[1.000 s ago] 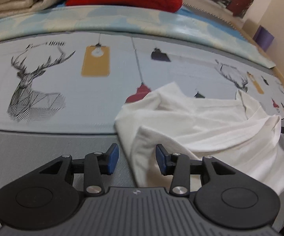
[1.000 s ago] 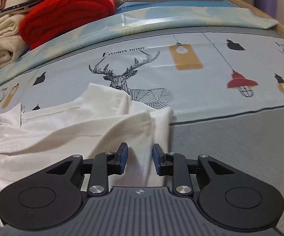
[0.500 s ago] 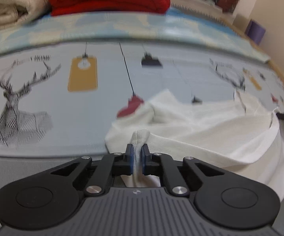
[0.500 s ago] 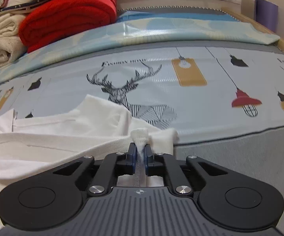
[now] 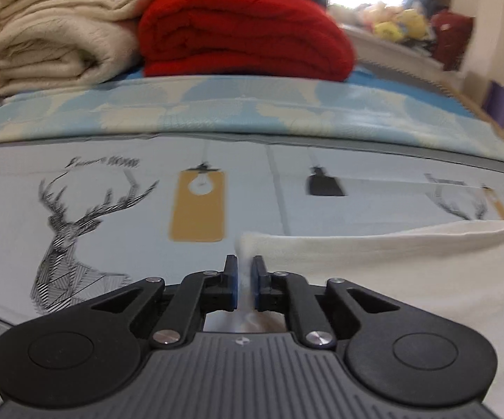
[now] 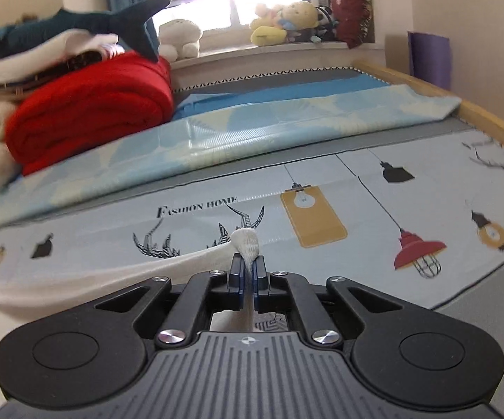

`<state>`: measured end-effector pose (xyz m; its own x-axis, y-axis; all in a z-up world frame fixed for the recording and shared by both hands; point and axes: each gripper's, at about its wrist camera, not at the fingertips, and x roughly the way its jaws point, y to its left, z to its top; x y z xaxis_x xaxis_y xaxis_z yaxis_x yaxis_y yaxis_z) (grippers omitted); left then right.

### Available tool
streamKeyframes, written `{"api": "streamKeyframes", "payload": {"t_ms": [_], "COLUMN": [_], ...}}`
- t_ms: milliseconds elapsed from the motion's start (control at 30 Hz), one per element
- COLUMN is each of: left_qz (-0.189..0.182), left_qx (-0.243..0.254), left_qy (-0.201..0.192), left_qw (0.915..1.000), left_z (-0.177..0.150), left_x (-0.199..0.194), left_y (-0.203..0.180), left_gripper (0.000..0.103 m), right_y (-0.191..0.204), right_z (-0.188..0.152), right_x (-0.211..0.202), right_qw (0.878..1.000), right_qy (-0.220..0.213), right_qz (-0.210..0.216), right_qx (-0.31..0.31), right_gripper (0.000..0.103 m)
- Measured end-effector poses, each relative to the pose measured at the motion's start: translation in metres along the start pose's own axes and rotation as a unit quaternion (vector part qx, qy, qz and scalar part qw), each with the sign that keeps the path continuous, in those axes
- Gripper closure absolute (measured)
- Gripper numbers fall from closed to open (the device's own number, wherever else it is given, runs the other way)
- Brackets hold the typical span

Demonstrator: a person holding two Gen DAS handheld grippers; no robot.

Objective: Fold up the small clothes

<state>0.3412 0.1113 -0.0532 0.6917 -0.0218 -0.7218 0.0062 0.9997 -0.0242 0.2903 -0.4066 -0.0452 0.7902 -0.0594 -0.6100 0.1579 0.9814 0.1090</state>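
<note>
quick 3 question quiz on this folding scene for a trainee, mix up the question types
1. True or false: both the left gripper and the right gripper are shut on the white garment.
2. Multiple choice: what lies beside the red blanket in the left wrist view? A) cream blanket B) green towel C) black jacket
3. Fill in: the words printed on the bed sheet above the deer read "Fashion ____".

Key:
1. True; a bunch of cloth sits pinched in each.
2. A, the cream blanket.
3. Home.
</note>
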Motion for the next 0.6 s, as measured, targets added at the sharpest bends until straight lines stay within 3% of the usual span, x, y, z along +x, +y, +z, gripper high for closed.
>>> {"api": "streamKeyframes", "payload": {"t_ms": [67, 133, 267, 367, 433, 467, 533, 567, 600], "left_qz": [0.014, -0.004, -0.081, -0.166, -0.203, -0.209, -0.169, -0.149, -0.145], "left_qx": [-0.014, -0.028, 0.004, 0.047, 0.088, 0.111, 0.183, 0.217, 0.237], "left_qy": [0.009, 0.008, 0.023, 0.070, 0.120, 0.149, 0.207, 0.219, 0.206], "left_qw": [0.9998, 0.9996, 0.9964, 0.9824, 0.9678, 0.9601, 0.9460, 0.9396, 0.9383], "left_z": [0.002, 0.004, 0.000, -0.015, -0.032, -0.042, -0.069, -0.081, -0.085], "left_x": [-0.001, -0.010, -0.026, -0.031, -0.030, -0.027, -0.020, -0.018, -0.025], "left_y": [0.010, 0.019, 0.016, 0.006, -0.004, -0.010, -0.025, -0.029, -0.032], "left_gripper": [0.091, 0.091, 0.091, 0.091, 0.091, 0.090, 0.090, 0.092, 0.092], "right_y": [0.003, -0.002, -0.015, -0.008, 0.004, 0.009, 0.019, 0.023, 0.026], "right_z": [0.000, 0.005, 0.010, 0.003, -0.007, -0.014, -0.031, -0.040, -0.051], "right_x": [0.003, -0.001, -0.013, -0.021, -0.028, -0.031, -0.036, -0.036, -0.036], "right_qw": [0.999, 0.999, 0.999, 0.992, 0.981, 0.975, 0.959, 0.952, 0.946], "right_qy": [0.004, -0.003, 0.018, 0.066, 0.101, 0.123, 0.174, 0.198, 0.225], "right_qz": [-0.034, -0.045, 0.023, 0.109, 0.161, 0.183, 0.208, 0.205, 0.187], "right_qx": [-0.003, 0.012, 0.045, 0.016, -0.024, -0.043, -0.087, -0.110, -0.138], "right_gripper": [0.092, 0.086, 0.086, 0.085, 0.085, 0.084, 0.077, 0.075, 0.074]}}
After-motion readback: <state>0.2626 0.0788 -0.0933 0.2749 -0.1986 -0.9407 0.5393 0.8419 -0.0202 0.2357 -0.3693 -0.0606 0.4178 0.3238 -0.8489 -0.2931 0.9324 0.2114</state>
